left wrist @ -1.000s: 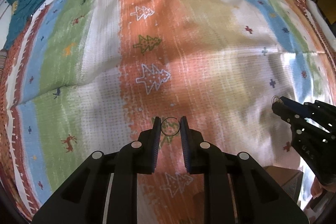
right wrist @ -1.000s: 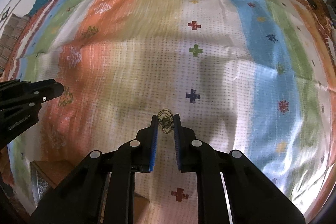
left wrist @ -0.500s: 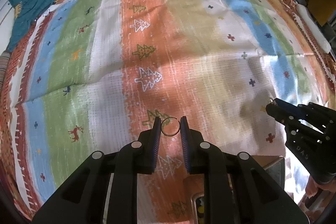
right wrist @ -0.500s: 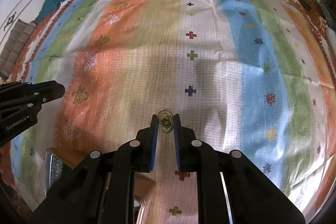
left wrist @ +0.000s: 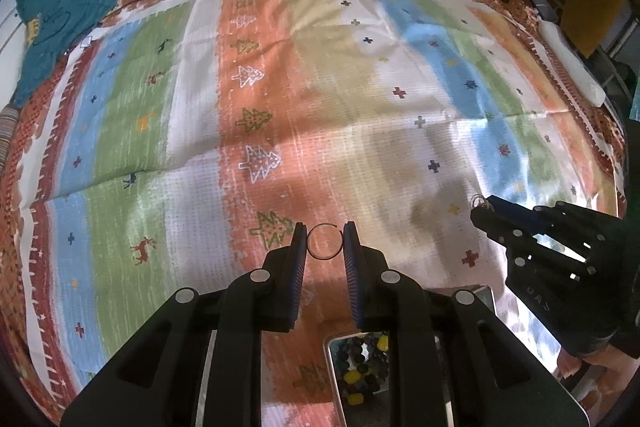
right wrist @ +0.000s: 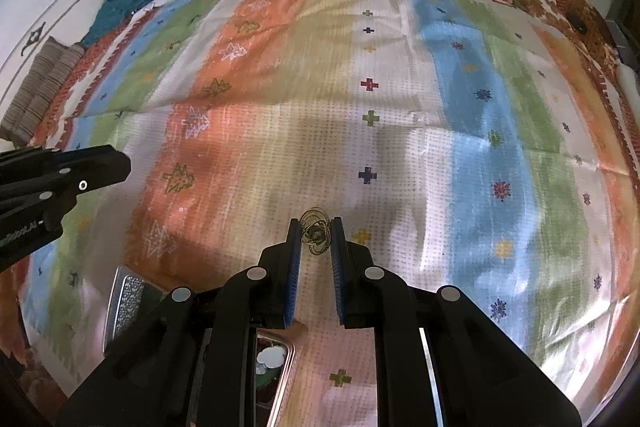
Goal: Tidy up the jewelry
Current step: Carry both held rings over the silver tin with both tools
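Two grippers hang above the striped blanket [left wrist: 192,131]. The left gripper [left wrist: 325,247] pinches a thin ring [left wrist: 325,242] between its pads; the right gripper [right wrist: 315,239] clamps a gold wire earring [right wrist: 315,233]. A jewelry box [left wrist: 360,379] lies just beneath them.

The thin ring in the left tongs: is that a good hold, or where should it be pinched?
Keep it. The left tongs pinch the thin ring across its width, one pad on each outer edge, coming from above. A bare wire hoop has no other purchase; its open face looks at the camera, so both contact points show.
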`<action>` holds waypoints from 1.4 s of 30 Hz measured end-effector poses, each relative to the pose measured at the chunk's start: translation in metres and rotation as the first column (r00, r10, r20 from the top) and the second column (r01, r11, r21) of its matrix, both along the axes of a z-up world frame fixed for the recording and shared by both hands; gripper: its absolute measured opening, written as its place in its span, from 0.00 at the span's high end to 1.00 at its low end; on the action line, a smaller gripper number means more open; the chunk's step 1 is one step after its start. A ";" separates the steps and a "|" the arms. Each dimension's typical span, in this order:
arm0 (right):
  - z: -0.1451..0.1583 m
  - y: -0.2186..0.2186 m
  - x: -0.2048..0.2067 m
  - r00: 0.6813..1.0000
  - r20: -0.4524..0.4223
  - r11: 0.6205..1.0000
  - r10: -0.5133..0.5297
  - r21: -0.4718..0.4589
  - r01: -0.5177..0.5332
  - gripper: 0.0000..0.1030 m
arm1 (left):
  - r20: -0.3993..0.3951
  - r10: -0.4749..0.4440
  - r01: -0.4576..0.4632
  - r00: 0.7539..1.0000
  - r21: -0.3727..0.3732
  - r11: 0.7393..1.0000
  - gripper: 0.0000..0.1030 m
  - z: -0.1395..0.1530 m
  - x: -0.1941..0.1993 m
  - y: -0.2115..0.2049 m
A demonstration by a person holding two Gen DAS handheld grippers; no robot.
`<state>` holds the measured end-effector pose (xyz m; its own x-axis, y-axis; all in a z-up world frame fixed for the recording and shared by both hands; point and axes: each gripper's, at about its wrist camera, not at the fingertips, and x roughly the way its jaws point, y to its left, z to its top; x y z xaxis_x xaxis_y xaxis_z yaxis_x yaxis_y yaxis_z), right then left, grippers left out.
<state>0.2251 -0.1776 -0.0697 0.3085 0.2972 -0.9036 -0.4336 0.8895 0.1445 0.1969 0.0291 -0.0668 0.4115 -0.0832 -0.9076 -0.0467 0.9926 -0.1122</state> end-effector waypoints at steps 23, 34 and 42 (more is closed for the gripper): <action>0.035 -0.005 -0.047 0.996 0.072 0.998 0.043 0.041 -0.046 0.85 | 0.095 -0.063 0.066 0.993 -0.029 0.997 0.82 0.038 -0.052 -0.025; 0.042 -0.008 -0.072 0.994 0.080 0.996 0.074 0.050 -0.078 0.85 | 0.113 -0.071 0.075 0.991 -0.033 0.997 0.82 0.043 -0.075 -0.031; 0.042 -0.010 -0.087 0.993 0.077 0.994 0.088 0.057 -0.092 0.85 | 0.125 -0.073 0.080 0.989 -0.050 0.996 0.82 0.047 -0.092 -0.033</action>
<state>0.1379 -0.1874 -0.0273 0.3438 0.3799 -0.8588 -0.5228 0.8371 0.1610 0.1053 -0.0038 -0.0197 0.5103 -0.1670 -0.8436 0.0469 0.9849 -0.1666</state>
